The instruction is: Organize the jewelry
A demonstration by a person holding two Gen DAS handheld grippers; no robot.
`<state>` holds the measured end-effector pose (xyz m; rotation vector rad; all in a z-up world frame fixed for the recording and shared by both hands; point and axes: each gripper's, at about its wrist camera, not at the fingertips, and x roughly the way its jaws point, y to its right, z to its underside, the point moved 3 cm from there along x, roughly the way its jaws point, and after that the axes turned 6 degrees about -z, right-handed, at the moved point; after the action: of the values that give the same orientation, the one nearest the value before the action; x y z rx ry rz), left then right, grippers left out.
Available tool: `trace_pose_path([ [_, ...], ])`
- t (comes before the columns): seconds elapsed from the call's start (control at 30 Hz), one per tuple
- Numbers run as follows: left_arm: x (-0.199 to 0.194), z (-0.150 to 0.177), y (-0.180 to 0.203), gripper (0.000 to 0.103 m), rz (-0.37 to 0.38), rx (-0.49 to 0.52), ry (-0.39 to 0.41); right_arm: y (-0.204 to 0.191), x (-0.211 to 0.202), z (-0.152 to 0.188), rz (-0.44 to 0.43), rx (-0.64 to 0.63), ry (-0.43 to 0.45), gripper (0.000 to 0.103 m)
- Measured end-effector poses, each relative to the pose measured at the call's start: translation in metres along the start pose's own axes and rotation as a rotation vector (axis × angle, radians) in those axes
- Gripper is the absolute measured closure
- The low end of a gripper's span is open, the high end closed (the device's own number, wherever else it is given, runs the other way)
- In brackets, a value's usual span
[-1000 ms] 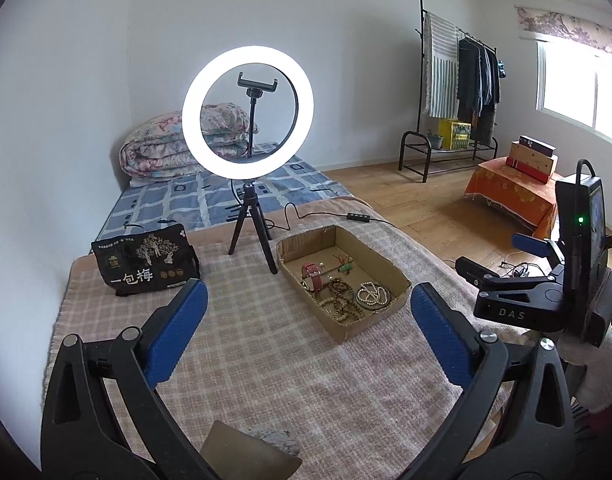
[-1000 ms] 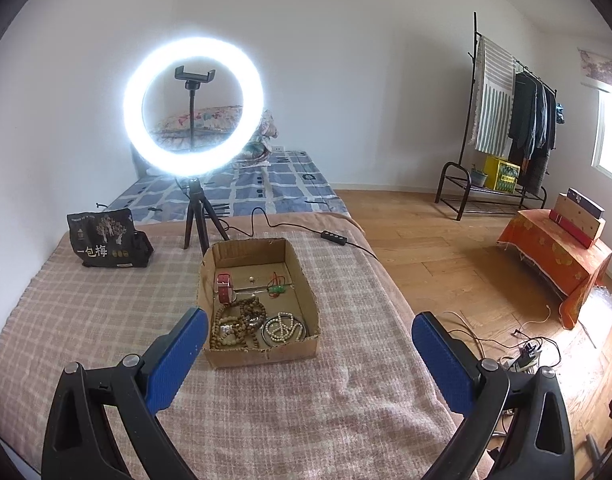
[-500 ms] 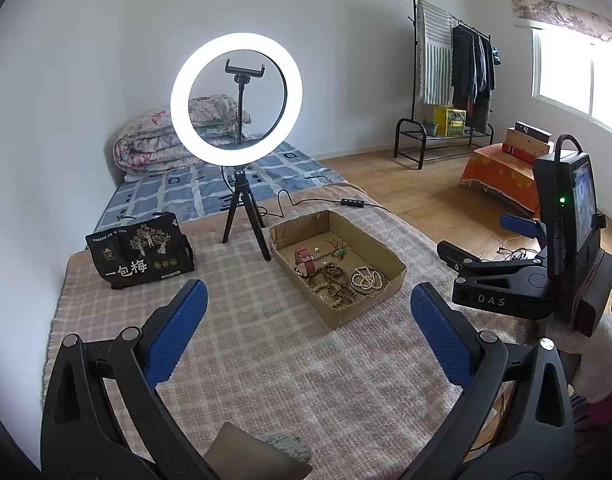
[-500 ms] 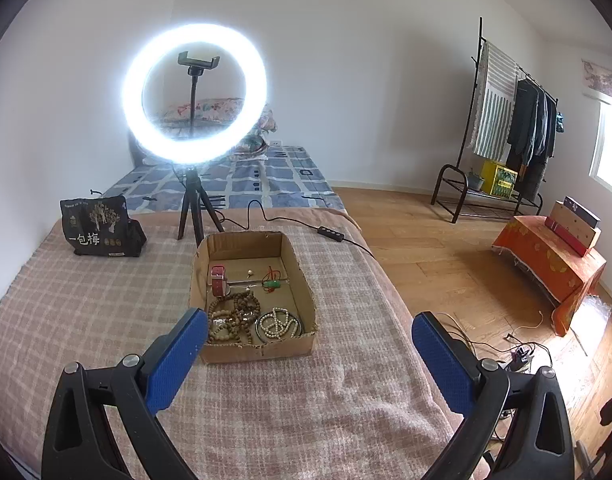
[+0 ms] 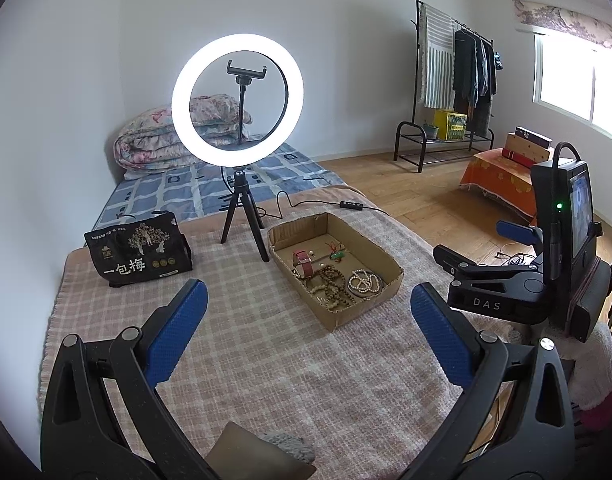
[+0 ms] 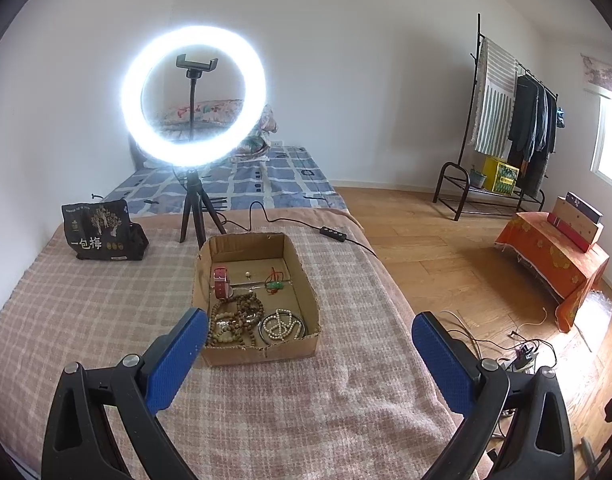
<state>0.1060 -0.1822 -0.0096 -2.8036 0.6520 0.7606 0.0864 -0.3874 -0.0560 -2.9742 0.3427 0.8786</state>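
Both claws wide open, empty, above the checked blanket (image 6: 85, 312). Right claw (image 6: 310, 356) nearest the cardboard box (image 6: 306, 280), dead ahead at 12 o'clock; left claw (image 5: 303, 320) has it at 1 o'clock. Best: descend straight, pinch one strand only. Box holds red-strap watch (image 6: 221, 282), green pendant (image 6: 274, 285), brown bead strands (image 6: 235, 316), white bead bracelet (image 6: 281, 325).

A cardboard box (image 6: 257, 344) sits near the blanket's (image 6: 105, 320) right edge, holding a watch (image 6: 221, 282) at its far left, wooden beads (image 6: 235, 318) at its near left and a pale bead string (image 6: 281, 324) near right. Behind it stands a ring light (image 6: 193, 96); a bag (image 6: 101, 232) lies toward the far-left corner. A small pendant (image 6: 274, 285), perhaps, lies far right.
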Motion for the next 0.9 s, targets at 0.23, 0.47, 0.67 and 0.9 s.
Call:
trace_pose_path([
  [0.23, -0.0002, -0.0013, -0.0020, 0.000, -0.012, -0.001, 0.006, -0.0006, 0.0003, -0.0004, -0.001, -0.002, -0.002, 0.000],
  [0.47, -0.0003, -0.0028, -0.0035, 0.000, -0.025, -0.005, 0.014, -0.0025, 0.0024, -0.0004, -0.006, -0.002, -0.004, 0.000],
  [0.67, 0.0026, -0.0007, -0.0051, 0.000, -0.044, -0.004, 0.012, -0.0030, 0.0026, -0.0011, -0.011, 0.002, 0.000, 0.000],
  [0.9, 0.0055, 0.0007, -0.0064, 0.000, -0.050, -0.009, 0.007, -0.0027, 0.0030, -0.0004, -0.014, 0.004, -0.003, 0.000],
])
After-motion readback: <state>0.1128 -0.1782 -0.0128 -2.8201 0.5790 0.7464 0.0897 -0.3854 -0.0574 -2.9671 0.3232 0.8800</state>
